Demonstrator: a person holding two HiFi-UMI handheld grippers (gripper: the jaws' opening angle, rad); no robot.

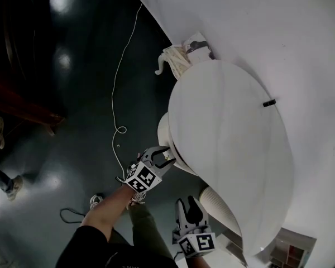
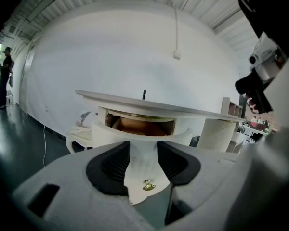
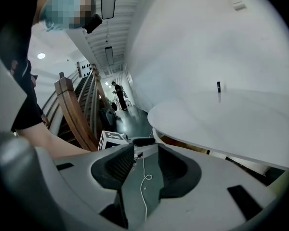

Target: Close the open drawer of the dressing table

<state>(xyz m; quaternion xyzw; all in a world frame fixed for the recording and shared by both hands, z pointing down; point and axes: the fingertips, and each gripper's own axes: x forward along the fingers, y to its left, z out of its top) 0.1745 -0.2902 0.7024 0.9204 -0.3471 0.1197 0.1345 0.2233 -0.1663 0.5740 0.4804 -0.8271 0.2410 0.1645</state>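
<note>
The white dressing table [image 1: 234,144] has an oval top. Its drawer [image 1: 164,134] juts out from under the left edge, and the brown inside [image 2: 142,124] shows in the left gripper view. My left gripper [image 1: 166,157] is open at the drawer's front. In its own view my left gripper [image 2: 143,162] frames the white drawer front between its jaws, with the gold knob [image 2: 148,186] low in the gap. My right gripper [image 1: 188,205] is open and empty, nearer to me and below the table edge. My right gripper [image 3: 145,170] looks over dark floor beside the table top [image 3: 231,119].
A white cable [image 1: 120,77] trails across the dark floor. A carved white stool [image 1: 173,60] stands at the table's far end, a ribbed cream stool [image 1: 220,205] under its near end. A small black object [image 1: 269,103] stands on the top. Wooden stairs [image 3: 74,114] rise at left.
</note>
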